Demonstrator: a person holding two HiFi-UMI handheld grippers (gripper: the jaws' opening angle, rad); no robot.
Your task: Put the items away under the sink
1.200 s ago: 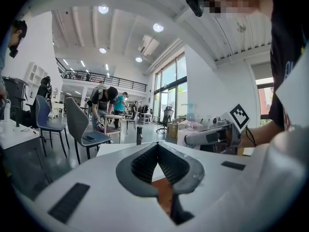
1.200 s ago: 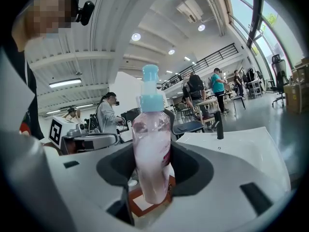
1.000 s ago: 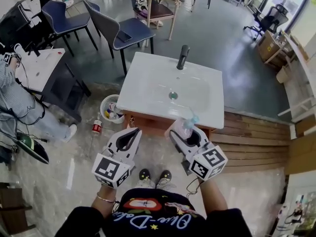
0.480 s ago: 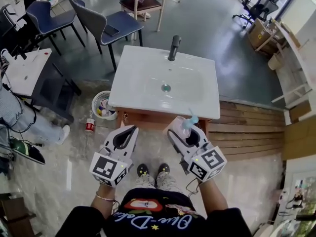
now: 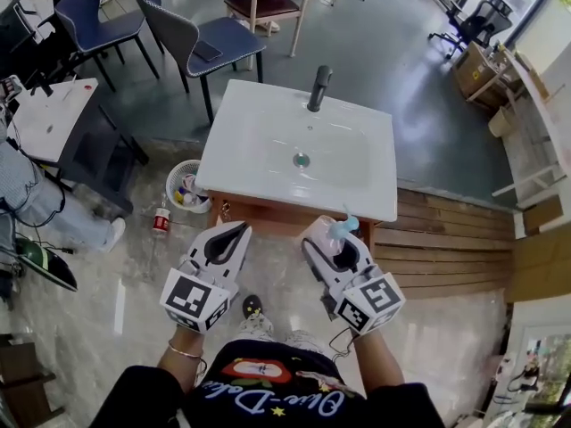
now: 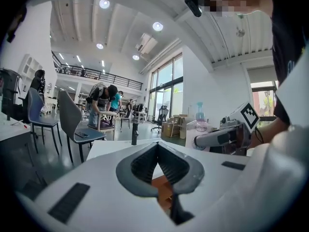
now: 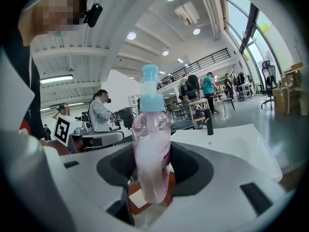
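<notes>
A white sink [image 5: 268, 172] with a black faucet [image 5: 318, 87] sits on a wooden cabinet [image 5: 259, 217] just ahead of both grippers. My right gripper [image 5: 328, 239] is shut on a clear pink bottle with a light blue pump top [image 5: 341, 230]. In the right gripper view the bottle [image 7: 150, 129] stands upright between the jaws of the right gripper [image 7: 153, 153]. My left gripper [image 5: 239, 230] hangs beside it in front of the cabinet. In the left gripper view, the left gripper [image 6: 157, 145] is shut with nothing in it.
A white waste bin [image 5: 178, 178] with rubbish stands left of the cabinet, with a small red-labelled bottle [image 5: 161, 219] on the floor by it. A white table [image 5: 45, 119] and a seated person [image 5: 27, 194] are at the left. Chairs [image 5: 214, 38] stand behind the sink. Wooden decking [image 5: 446, 239] lies at the right.
Both grippers stay in front of the cabinet and the bottle is still held. The person's feet have shifted and the view has swung slightly.
</notes>
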